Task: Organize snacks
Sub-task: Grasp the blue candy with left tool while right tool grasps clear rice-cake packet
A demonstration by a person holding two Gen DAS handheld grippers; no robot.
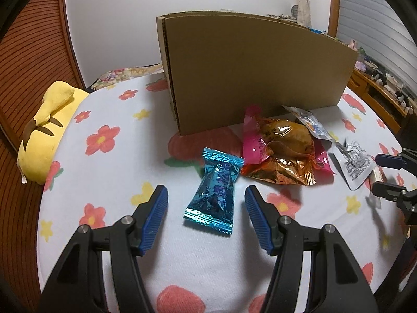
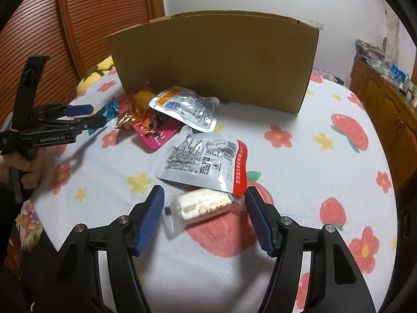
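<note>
Because both grippers stand open over loose, slippery wrappers on a soft flowered bed (image 2: 299,208), the likeliest slip from here is a wrapper skating aside or folding as the jaws close, so that only a crimped edge gets pinched and the snack drops on the way to the box. Nearest in the right wrist view, the right gripper (image 2: 204,217) stands open with its pads clear of a clear-wrapped wafer bar (image 2: 200,206) lying between them; that bar is partly tucked under a silver pouch with a red edge (image 2: 206,164), so closing there could drag the pouch along too. The left gripper (image 1: 206,217) is likewise open, holding nothing, with a blue candy wrapper (image 1: 213,190) lying between its fingers and touching neither pad. Just beyond the candy sits a heap of an orange foil pack (image 1: 284,146) on a pink packet (image 1: 254,143), and another silver pouch (image 2: 187,107) leans across them. Farthest back stands the cardboard box (image 1: 250,73), its near wall upright and tall enough to catch a snack carried too low.
</note>
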